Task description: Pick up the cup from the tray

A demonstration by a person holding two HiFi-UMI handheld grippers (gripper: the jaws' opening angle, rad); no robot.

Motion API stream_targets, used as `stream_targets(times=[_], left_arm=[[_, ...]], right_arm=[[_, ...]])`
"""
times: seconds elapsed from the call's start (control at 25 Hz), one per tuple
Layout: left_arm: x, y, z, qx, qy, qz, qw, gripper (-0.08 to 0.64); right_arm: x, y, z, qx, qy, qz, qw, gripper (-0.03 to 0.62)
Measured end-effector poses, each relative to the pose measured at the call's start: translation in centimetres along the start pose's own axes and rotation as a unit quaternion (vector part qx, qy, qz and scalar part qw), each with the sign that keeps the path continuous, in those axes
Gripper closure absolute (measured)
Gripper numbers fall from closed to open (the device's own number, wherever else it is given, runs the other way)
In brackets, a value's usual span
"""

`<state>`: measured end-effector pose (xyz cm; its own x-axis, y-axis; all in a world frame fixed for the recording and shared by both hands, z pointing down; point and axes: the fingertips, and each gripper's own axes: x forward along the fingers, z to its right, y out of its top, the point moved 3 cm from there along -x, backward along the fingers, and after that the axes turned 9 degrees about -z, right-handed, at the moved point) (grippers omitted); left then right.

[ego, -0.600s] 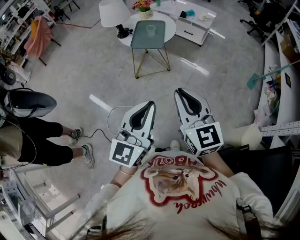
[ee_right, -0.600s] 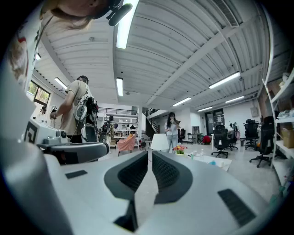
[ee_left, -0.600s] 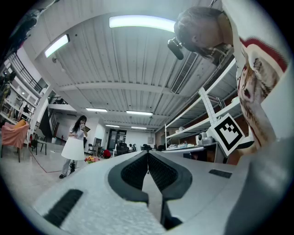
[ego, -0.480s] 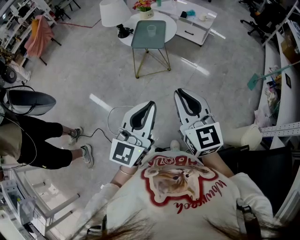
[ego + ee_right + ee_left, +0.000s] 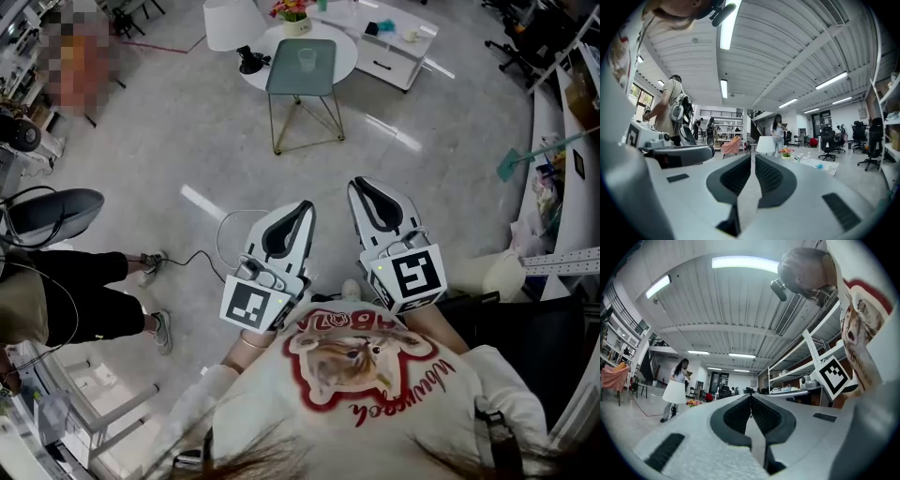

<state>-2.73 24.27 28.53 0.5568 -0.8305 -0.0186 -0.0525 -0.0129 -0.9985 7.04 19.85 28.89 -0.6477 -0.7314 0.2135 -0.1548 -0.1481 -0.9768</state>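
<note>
Translucent cup [image 5: 306, 60] on square grey tray [image 5: 286, 77], left gripper [image 5: 304, 206] and right gripper [image 5: 359, 184] clenched empty

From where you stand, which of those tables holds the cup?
The tray table on gold legs, the only teal one, holds the cup.

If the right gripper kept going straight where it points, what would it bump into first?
Nothing close in front of the right gripper. Far off, probably the side table holding the cup, though depth's unclear.
</note>
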Motion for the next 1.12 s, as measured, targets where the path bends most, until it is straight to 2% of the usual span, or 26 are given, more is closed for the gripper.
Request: stream_targets(times=[0.48, 0.72, 0.92, 1.12], left_arm=[[-1.5, -0.4, -1.4, -0.005, -0.004, -0.005, 1.0000, 0.546], [-3.1, -0.5, -2.8, -0.006, -0.012, -0.005, 0.9999, 0.545], [-4.1, -0.7, -3.5, -0.005, -0.032, -0.003, 0.9995, 0.545], [-3.4, -1.2, -4.2, -0.012, -0.046, -0.008, 0.9988, 0.546]], right_arm=[[0.5, -0.2, -1.7, 0.010, 0.009, 0.011, 1.000, 0.543], [1.2, -0.4, -3.6, 0.021, -0.009, 0.013, 1.000, 0.543], [1.3, -0.6, -4.6, 0.022, -0.029, 0.026, 0.999, 0.543], [2.0, -1.7, -4.6, 0.028, -0.035, 0.005, 0.999, 0.543]])
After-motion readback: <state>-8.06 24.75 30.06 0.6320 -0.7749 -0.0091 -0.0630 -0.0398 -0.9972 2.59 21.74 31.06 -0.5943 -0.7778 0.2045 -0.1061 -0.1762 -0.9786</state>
